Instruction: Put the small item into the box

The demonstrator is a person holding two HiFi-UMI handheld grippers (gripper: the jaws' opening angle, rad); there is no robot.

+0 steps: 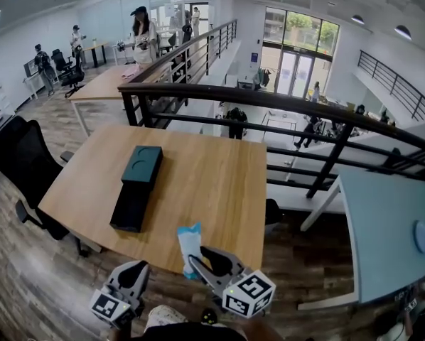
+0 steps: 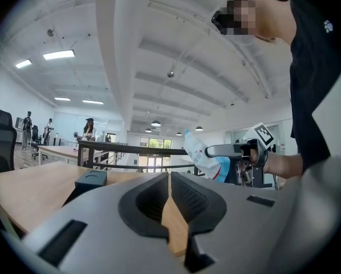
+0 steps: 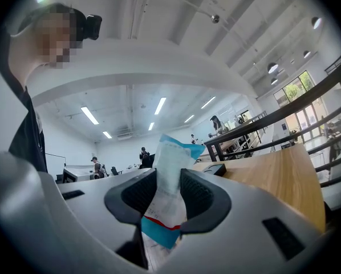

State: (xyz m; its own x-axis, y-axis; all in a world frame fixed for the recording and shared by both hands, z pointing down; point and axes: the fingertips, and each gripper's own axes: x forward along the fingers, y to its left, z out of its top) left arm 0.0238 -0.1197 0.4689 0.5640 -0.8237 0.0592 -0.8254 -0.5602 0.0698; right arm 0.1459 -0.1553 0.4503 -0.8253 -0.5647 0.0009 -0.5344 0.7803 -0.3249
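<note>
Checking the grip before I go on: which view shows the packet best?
The right gripper view: the packet stands large at centre, pinched between the right gripper's fingers. The head view shows it small, by the table's near edge. The left gripper view shows it side-on, farther off.

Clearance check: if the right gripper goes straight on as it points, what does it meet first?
Likely the dark box on the table: the right gripper, shut on the packet, aims just beside it. Depth unclear; might pass it.
</note>
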